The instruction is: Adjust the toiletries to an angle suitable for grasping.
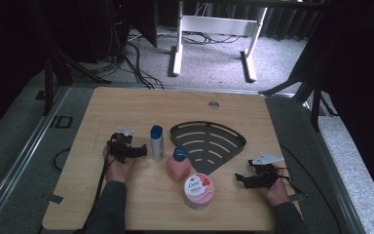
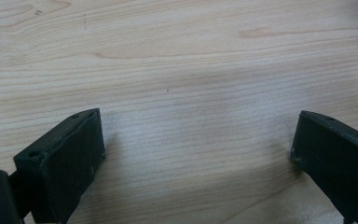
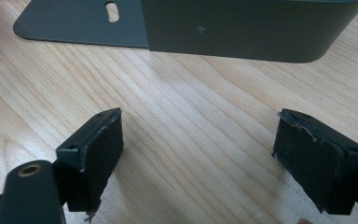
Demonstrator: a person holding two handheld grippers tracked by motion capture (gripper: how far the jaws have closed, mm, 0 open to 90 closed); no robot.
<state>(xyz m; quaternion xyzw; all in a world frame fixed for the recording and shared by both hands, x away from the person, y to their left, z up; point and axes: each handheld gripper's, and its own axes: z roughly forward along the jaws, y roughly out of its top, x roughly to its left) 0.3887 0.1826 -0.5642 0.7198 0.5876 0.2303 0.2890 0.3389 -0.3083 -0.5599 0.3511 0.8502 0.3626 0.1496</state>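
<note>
**Two grippers rest wide open beside toiletries and a corner shelf**

While both forearms lie on the near edge of the wooden table, the person holds a black two-jaw gripper in each hand, seen here from the high view. The left gripper sits low over the tabletop at the left, its tips pointing toward a white bottle with a blue cap that stands upright just beside it, apart from the jaws. In the left gripper view its jaws stand well apart with only bare wood grain between them.

The right gripper lies at the right side of the table, near the pointed near corner of a dark grey slotted corner shelf, a fan-shaped metal tray with a low wall along its curved edge. In the right gripper view the jaws stand spread wide with nothing in them, and the shelf's rounded wall rises just ahead, clear of the pads; one slot shows in the shelf floor at upper left.

Between the two hands stand two more items. A pink bottle with a blue cap sits against the shelf's near left edge, whether touching it cannot be told. Just in front of it, closer to the person, stands a round pink Dove jar with a white label on its lid. A grey three-cornered plate rides on top of the right gripper.
</note>
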